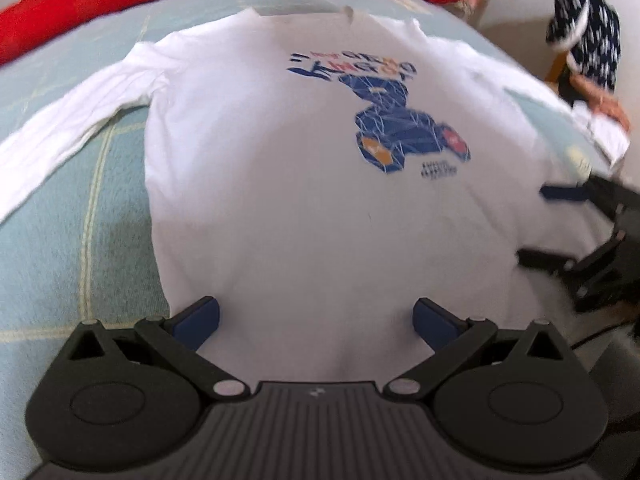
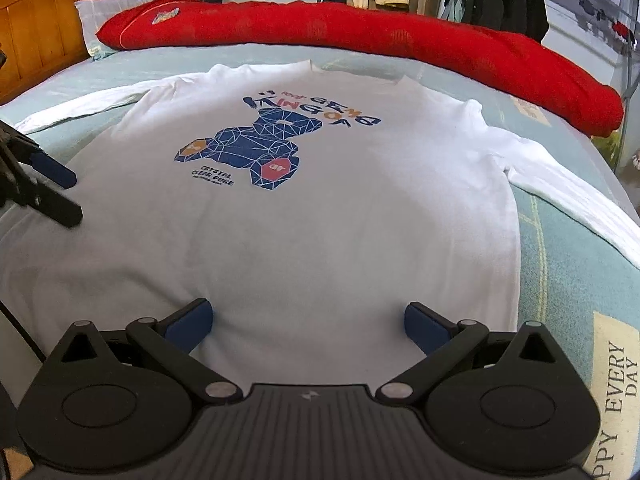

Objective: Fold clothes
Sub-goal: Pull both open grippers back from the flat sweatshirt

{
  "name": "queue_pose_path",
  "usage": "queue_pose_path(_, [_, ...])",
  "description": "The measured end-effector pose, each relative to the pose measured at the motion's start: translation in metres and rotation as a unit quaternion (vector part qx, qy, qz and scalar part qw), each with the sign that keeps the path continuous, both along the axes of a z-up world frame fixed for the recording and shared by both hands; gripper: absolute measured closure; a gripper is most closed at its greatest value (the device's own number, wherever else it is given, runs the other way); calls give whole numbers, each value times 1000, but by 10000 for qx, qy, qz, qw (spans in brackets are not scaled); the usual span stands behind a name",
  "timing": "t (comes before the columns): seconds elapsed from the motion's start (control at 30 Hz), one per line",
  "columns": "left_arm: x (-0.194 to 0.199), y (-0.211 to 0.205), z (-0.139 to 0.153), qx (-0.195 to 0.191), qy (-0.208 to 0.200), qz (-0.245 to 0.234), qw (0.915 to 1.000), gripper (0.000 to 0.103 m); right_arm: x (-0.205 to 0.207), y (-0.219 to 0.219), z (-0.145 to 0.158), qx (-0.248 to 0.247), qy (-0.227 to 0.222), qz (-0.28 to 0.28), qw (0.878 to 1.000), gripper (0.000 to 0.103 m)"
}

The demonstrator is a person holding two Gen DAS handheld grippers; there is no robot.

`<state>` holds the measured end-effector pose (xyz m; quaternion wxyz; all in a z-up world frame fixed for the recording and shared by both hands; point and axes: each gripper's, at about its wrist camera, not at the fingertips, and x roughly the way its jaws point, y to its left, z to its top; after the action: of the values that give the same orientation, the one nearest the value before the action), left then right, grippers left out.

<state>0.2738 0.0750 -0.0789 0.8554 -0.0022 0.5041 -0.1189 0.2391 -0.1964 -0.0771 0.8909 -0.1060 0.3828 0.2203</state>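
White long-sleeved shirt [image 2: 320, 200] lies flat, print side up, across the middle of the bed [image 2: 568, 264], hem at the near edge, collar toward the far side, sleeves spread toward the left and right edges. Print [image 2: 256, 148]: a faceted blue bear with orange and red hexagons; above it the wording reads roughly "KING OF GEMS", below it "CRYSTAL CLEAR PURE", with a smaller line under that too fine to read. In the left wrist view the same print is smeared by motion blur and illegible. Sheet is pale green with a cream patch near the right edge reading "PPY EVERY DAY", its first letters cut off by the frame. Red bolster [image 2: 360, 36] runs along the far edge; its small badge is unreadable. Left gripper [image 1: 316, 318] and right gripper [image 2: 308, 316] both hang over the hem with blue pads spread wide, nothing between them; whether the pads touch the cloth I cannot tell. Wooden headboard [image 2: 44, 28] sits at the far left corner.
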Motion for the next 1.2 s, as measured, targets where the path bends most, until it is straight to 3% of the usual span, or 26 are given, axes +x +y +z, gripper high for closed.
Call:
queue_pose_path(0.23, [-9,-4,-1,180,-287,91,9994,1,2,1,5,-110,224,-34,9997,0])
queue_pose_path(0.33, [-22,-6,-3,208,-624,189,9977,1,-3,-1,8,-159,289,-74,9994,0])
queue_pose_path(0.57, [-65,-10,-10,133,-1458,633,9872,1,-73,-17,-2,-19,-358,-749,9965,0])
queue_pose_path(0.67, [-75,-17,-8,379,-1582,710,9841,1,-93,-23,-8,210,-594,-1119,9917,0])
queue_pose_path(0.87, [-88,-23,-13,394,-1800,1083,9769,1,-107,-26,-16,456,-979,-1394,9843,0])
queue_pose_path(0.97, [-92,-30,-2,539,-1732,1075,9775,1,-113,-26,-18,478,-1130,-1461,9816,0])
queue_pose_path(1.1, [-91,-57,22,627,-2139,737,9720,1,-120,-26,-21,532,-1285,-1508,9787,0])
queue_pose_path(1.2, [-75,-79,16,680,-2064,544,9746,1,-126,-27,-22,552,-1376,-1418,9787,0])
